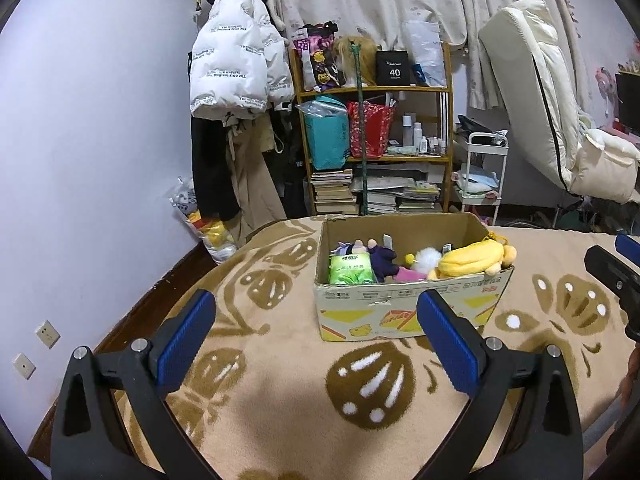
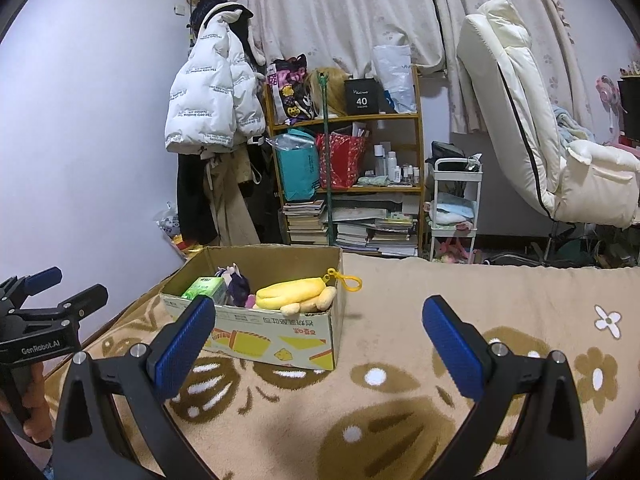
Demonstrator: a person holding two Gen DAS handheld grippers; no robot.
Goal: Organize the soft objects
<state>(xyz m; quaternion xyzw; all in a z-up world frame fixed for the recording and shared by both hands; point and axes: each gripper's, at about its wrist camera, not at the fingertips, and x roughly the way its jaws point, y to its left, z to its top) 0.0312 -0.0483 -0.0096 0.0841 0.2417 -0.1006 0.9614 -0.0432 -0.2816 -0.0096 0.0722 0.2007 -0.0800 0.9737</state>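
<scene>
An open cardboard box (image 1: 404, 304) stands on the patterned blanket (image 1: 280, 400). It holds a yellow plush (image 1: 472, 260), a green tissue pack (image 1: 350, 270), a purple plush (image 1: 380, 258) and a white fluffy toy (image 1: 428, 258). My left gripper (image 1: 316, 312) is open and empty, just in front of the box. My right gripper (image 2: 320, 316) is open and empty, to the right of the box (image 2: 280, 336), with the yellow plush (image 2: 292, 292) and its keyring clip (image 2: 346, 280) showing. The right gripper's tip shows in the left wrist view (image 1: 612, 276); the left gripper shows in the right wrist view (image 2: 48, 296).
Behind the bed stand a wooden shelf (image 1: 372, 128) with bags, books and bottles, a white puffer jacket (image 1: 232, 56) on a rack, a white cart (image 1: 480, 172) and a cream recliner (image 1: 552, 112). A bag of toys (image 1: 204, 220) lies by the wall.
</scene>
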